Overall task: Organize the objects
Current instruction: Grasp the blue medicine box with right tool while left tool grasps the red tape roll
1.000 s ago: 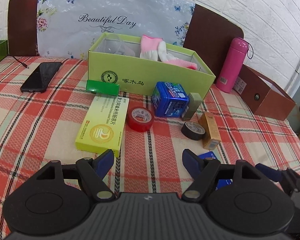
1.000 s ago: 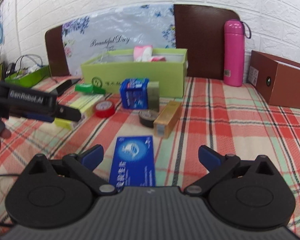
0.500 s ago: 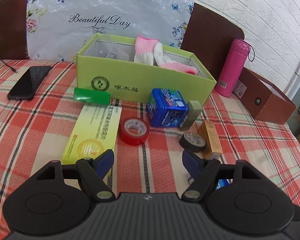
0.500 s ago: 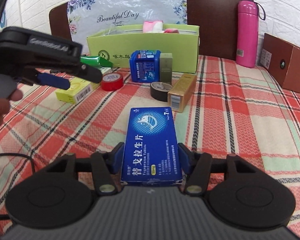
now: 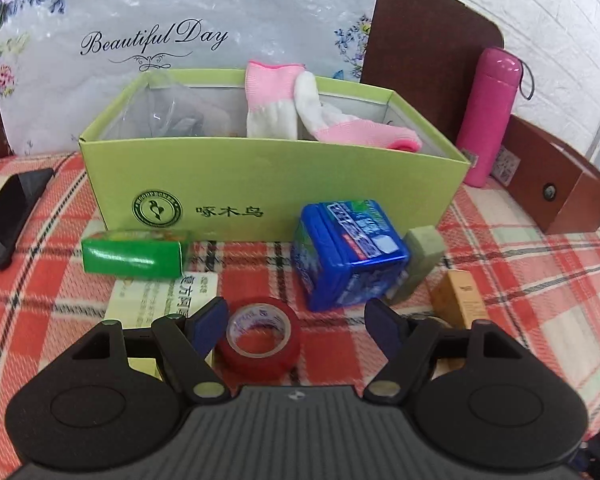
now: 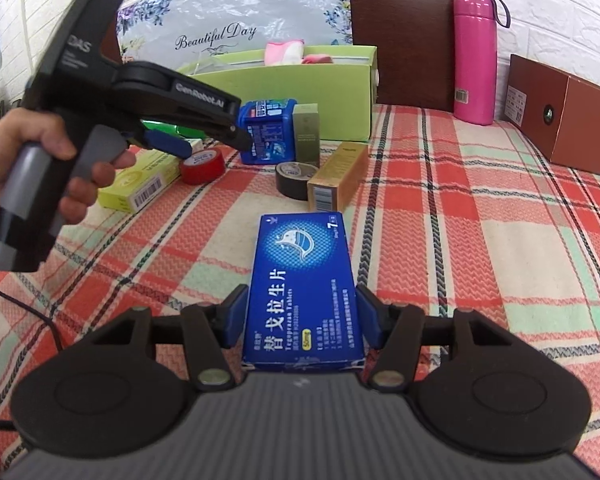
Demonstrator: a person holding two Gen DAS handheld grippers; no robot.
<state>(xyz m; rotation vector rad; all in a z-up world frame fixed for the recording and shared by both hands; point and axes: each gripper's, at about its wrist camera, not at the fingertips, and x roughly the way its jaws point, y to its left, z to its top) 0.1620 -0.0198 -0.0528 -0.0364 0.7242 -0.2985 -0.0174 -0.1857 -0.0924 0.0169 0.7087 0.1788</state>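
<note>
Right tongs [image 6: 300, 320] grip a blue medicine box [image 6: 302, 288], apparently next bound for the green box [image 5: 276, 184]; left tongs [image 5: 296, 326] hover open around red tape [image 5: 262, 338], poised to close.

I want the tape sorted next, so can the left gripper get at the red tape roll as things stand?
Probably yes: the left gripper is open, the red tape roll lies between its fingers, nothing covers it.

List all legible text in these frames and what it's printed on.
"Beautiful Day": floral plastic bag behind the green box.
"啄木鸟": green box front, beside a round logo.
"替戈拉生片", "7": blue medicine box in the right gripper; smaller print unreadable.
"GenRobot.AI": left gripper arm.
Blue tin, yellow box, tape rolls: too blurred.
</note>
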